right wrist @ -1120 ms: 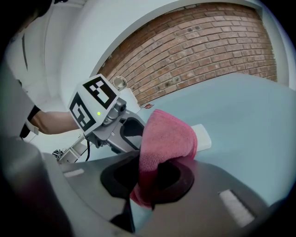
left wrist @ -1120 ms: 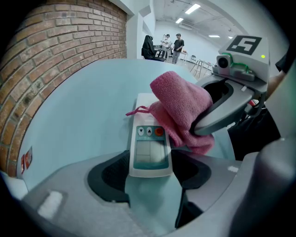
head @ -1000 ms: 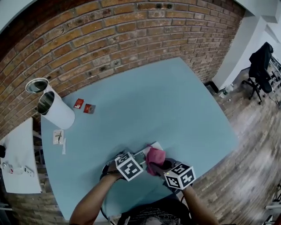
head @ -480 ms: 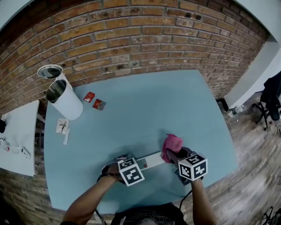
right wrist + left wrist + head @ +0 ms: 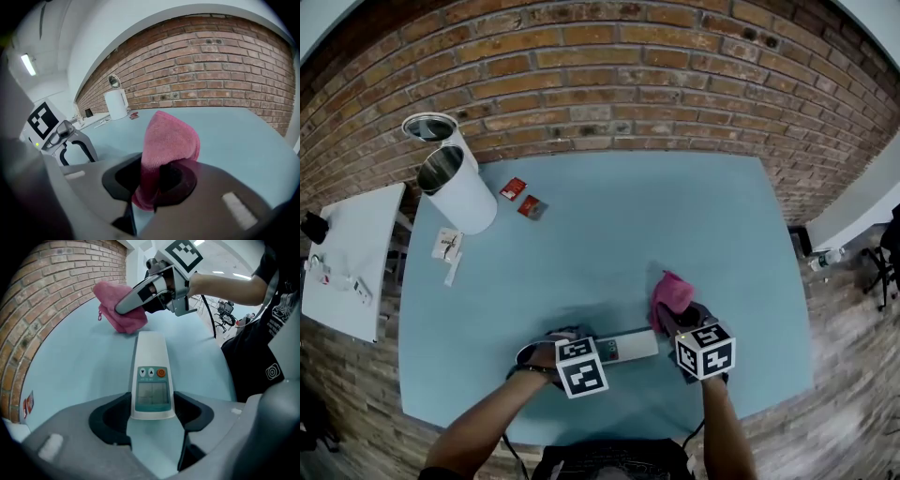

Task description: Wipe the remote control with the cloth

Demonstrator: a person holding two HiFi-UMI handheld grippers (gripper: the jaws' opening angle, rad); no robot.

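Note:
A white remote control (image 5: 625,346) with a small screen and an orange button lies on the light blue table (image 5: 609,234). My left gripper (image 5: 606,352) is shut on its near end, with the jaws against both sides (image 5: 151,380). A pink cloth (image 5: 671,292) is pinched in my right gripper (image 5: 677,323), bunched and sticking up past the jaws (image 5: 169,138). In the left gripper view the cloth (image 5: 120,311) sits just beyond the remote's far tip, slightly left of it. Whether it touches the tip I cannot tell.
A white cylindrical bin (image 5: 461,195) and a round metal can (image 5: 428,127) stand at the table's far left corner. Two small red packets (image 5: 523,197) and white bits (image 5: 446,247) lie near them. A white side table (image 5: 352,262) is at the left, a brick wall behind.
My right gripper has carried the cloth to the right along the remote, from over its middle to past its far end. The left gripper keeps hold of the remote.

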